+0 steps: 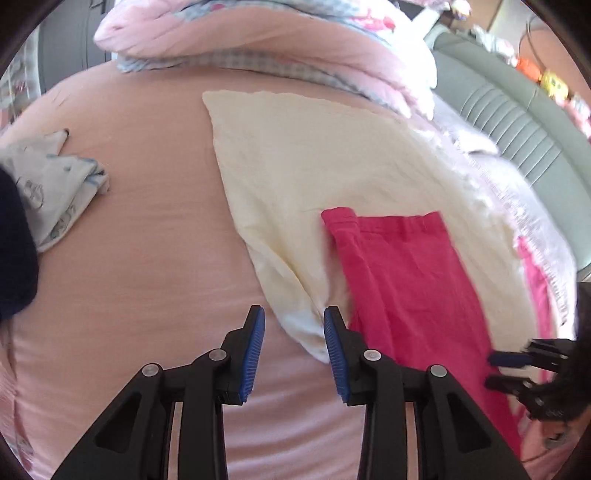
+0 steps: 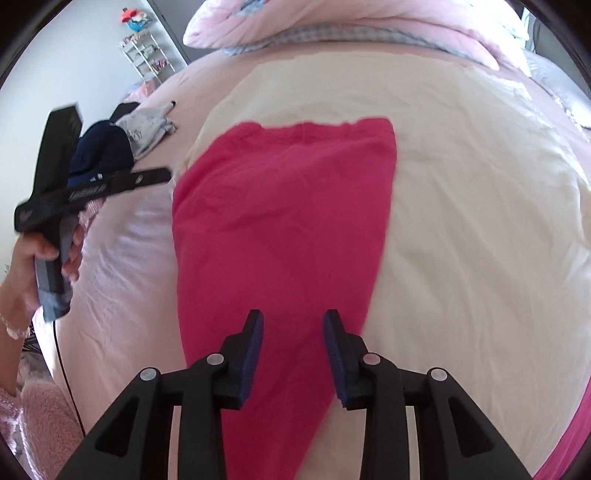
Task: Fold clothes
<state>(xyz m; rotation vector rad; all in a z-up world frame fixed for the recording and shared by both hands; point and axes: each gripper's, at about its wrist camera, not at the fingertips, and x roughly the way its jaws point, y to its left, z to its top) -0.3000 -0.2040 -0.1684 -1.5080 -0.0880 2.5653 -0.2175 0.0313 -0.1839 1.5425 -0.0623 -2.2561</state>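
A pink-red garment (image 1: 402, 280) (image 2: 284, 236) lies flat on a cream cloth (image 1: 295, 162) (image 2: 472, 206) spread over the pink bed. My left gripper (image 1: 294, 347) is open just above the cream cloth's near corner, which lies between the blue pads, with the red garment to its right. My right gripper (image 2: 293, 347) is open over the narrow near end of the red garment, nothing pinched. In the left wrist view the right gripper (image 1: 513, 373) shows at the far right edge. In the right wrist view the left gripper (image 2: 147, 179) appears at the left, held by a hand (image 2: 37, 254).
A grey-white printed garment (image 1: 55, 184) (image 2: 147, 129) and a dark navy one (image 1: 14, 243) (image 2: 99, 151) lie on the left of the bed (image 1: 155, 229). Folded pink and checked bedding (image 1: 258, 40) (image 2: 369, 26) is piled at the far end. A wire shelf (image 2: 147, 59) stands by the wall.
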